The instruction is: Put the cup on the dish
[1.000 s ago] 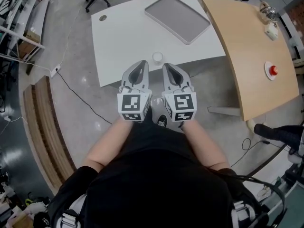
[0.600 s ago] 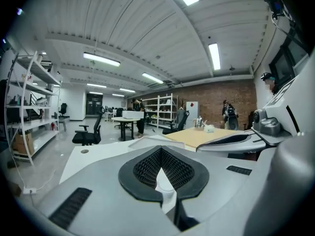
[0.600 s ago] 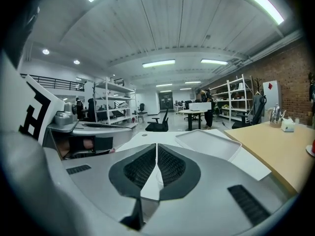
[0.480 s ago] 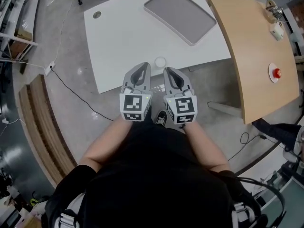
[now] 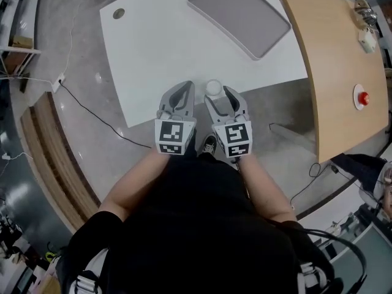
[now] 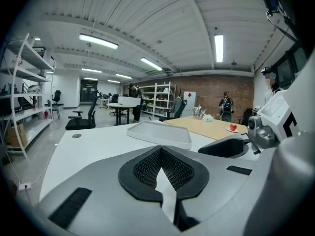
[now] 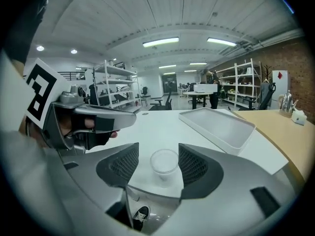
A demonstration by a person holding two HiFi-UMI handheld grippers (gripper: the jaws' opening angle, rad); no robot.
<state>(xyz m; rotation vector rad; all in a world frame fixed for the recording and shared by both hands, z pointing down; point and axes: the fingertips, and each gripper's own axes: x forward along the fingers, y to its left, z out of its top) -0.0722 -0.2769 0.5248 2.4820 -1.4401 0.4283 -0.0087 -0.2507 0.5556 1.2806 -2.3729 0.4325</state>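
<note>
Right gripper [image 5: 220,98]: its jaws have just been opening and are now flanking the cup [image 5: 212,88], untouched, at the table's [image 5: 159,54] near edge, likely for a grasp. Left gripper [image 5: 177,95] is idling, jaws together. The dish [image 5: 239,14] is lying well beyond.

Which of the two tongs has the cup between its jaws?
The right tongs: its jaws have just been opening and stand either side of the small translucent plastic cup, untouched. The left tongs are shut and empty.

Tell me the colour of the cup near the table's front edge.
Translucent white. The cup shows best in the right gripper view.
</note>
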